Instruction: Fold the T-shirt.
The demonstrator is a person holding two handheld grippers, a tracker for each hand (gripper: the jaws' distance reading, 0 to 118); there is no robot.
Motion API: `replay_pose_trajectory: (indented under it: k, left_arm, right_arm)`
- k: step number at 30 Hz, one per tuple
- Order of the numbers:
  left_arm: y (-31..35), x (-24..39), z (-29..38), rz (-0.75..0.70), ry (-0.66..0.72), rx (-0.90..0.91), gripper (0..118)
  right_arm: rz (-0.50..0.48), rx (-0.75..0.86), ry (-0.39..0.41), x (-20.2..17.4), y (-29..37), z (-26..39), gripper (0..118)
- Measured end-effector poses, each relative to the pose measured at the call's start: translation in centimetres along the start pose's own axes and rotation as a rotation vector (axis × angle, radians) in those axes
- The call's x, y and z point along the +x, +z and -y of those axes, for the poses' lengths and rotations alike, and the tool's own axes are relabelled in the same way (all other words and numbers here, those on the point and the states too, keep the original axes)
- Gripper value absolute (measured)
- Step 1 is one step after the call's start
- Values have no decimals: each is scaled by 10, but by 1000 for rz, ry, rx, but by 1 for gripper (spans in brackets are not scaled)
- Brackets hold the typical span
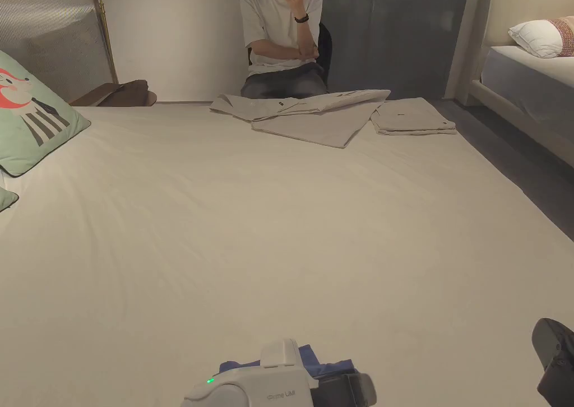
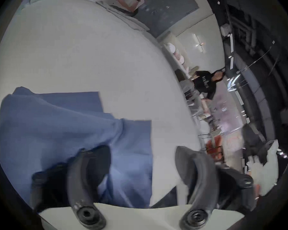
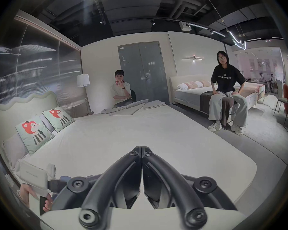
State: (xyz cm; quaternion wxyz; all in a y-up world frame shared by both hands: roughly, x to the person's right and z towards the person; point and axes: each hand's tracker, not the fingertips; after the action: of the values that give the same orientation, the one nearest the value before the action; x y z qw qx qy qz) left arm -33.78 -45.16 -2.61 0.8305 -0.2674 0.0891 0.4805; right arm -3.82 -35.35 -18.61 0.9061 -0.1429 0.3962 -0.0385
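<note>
- My left gripper (image 2: 142, 168) was at the near edge of the bed (image 1: 280, 229), jaws spread wide, gripping nothing. One jaw sat over the blue T-shirt (image 2: 60, 127); the other was over bare sheet.
- Whether that jaw actually touched the cloth, I couldn't tell from the left gripper view.
- My right gripper (image 3: 142, 150) was held clear above the bed, jaws closed tip to tip, empty.
- The T-shirt lay bunched right at the near edge, partly flat, partly rumpled, just under the left gripper in the head view.
- Grey garments (image 1: 314, 114) lay at the far side, well apart from it. Not part of this fold.
- Risk 1: closing on the rumpled part would likely pinch several layers, so the shirt lifts as a lump instead of opening.
- Risk 2: with the shirt so close to the edge, any pull toward me could drag it off the bed.
- Risk 3: one-handed lifting probably twists it; the right gripper needs an opposite corner first.
</note>
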Motion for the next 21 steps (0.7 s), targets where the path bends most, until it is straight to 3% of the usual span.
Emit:
replay_pose_trajectory:
  k: [2, 4, 6, 8, 9, 11, 21]
  left_arm:
    - [19, 3, -1, 49, -6, 71, 99]
    - [37, 7, 0, -1, -86, 176, 96]
    - [52, 17, 9, -136, -238, 273, 58]
    - [46, 22, 21, -313, -403, 292, 1]
    - [40, 23, 27, -369, -462, 281, 1]
    - [26, 20, 42, -341, -520, 210, 1]
    - [-56, 33, 87, -173, -432, -79, 1]
  right_arm:
    - [1, -4, -3, 1, -1, 1, 0]
    - [2, -6, -9, 2, -2, 2, 0]
    - [1, -8, -14, 2, -4, 3, 0]
    - [-2, -12, -16, 1, -6, 5, 0]
    - [-4, -13, -18, 1, -7, 5, 0]
    - [-9, -17, -21, 0, -8, 7, 0]
    - [-10, -30, -17, 3, -7, 9, 0]
